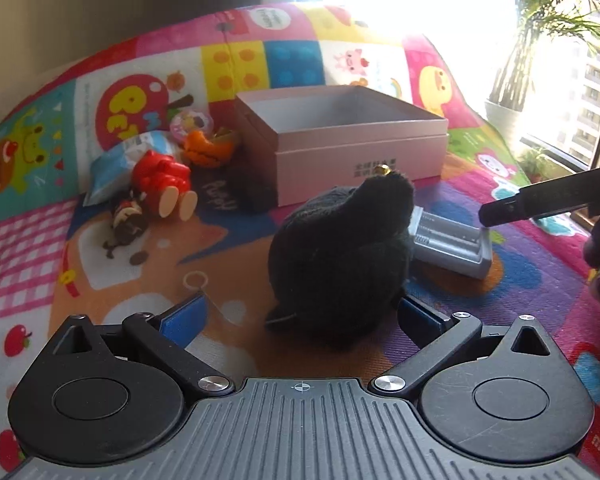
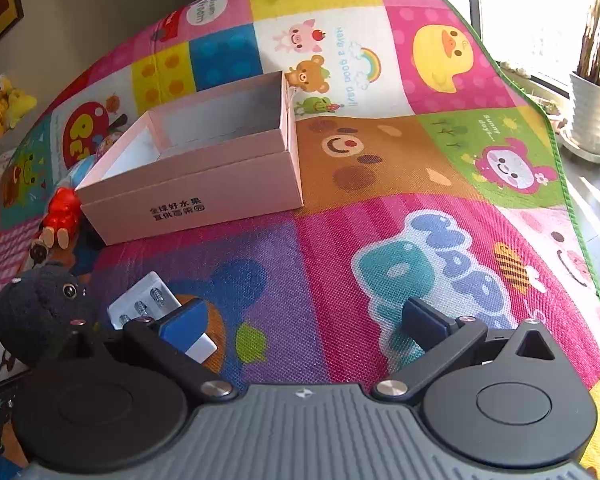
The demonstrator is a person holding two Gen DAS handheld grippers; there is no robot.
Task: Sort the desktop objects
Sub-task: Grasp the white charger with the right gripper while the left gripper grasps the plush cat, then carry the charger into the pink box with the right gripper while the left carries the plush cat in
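Left gripper [image 1: 302,312]: fingers spread wide, holding nothing; the black plush toy [image 1: 340,264] sits between them, nearer the right finger. Right gripper [image 2: 314,320]: fingers fully apart, empty; the grey battery charger [image 2: 148,304] lies partly beneath its left finger. The pink box [image 2: 204,196] stands open, ahead of both.

Place: I worked in what looked like a home, likely a high-rise flat.
Floor: a cartoon play mat [image 2: 380,128] lay under me.
Window: potted palm [image 1: 540,40], apartment block [image 1: 596,92] outside.
Wall: framed pictures [image 2: 0,4]; plush toys [image 2: 4,108] beside it.
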